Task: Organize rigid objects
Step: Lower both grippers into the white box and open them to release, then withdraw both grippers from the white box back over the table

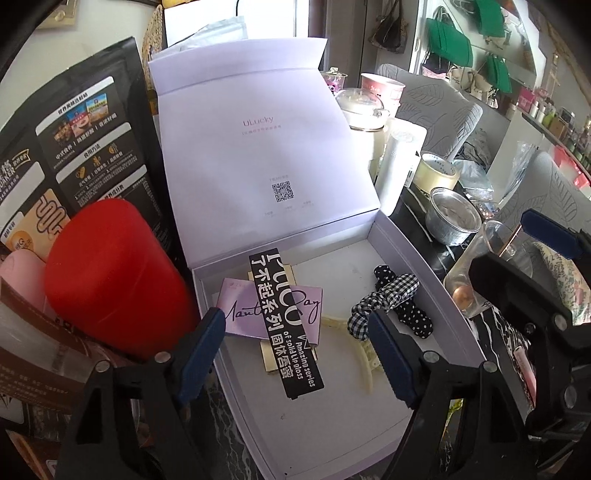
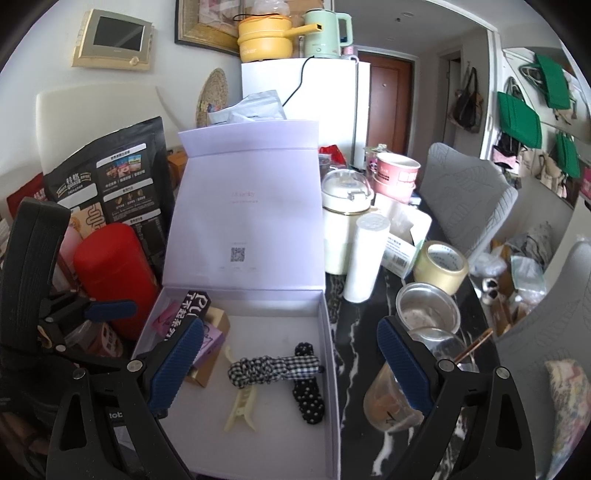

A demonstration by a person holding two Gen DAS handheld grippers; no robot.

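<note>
Your left tongs (image 1: 297,328) are hanging wide and empty over the black lip-gloss box (image 1: 284,325) lying in the lavender gift box (image 1: 436,280); right tongs (image 2: 290,365) are gaping empty too. Lift straight clear.

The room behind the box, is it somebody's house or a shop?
Most likely a home's dining corner: a small white fridge carrying a yellow pot and green kettle, and handbags hanging on the wall.

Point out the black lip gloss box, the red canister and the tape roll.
Black lip gloss box (image 1: 286,325), left wrist view, middle of its printed face.
Red canister (image 1: 114,273), left wrist view, its side.
Tape roll (image 2: 440,267), right wrist view, outer band.
</note>
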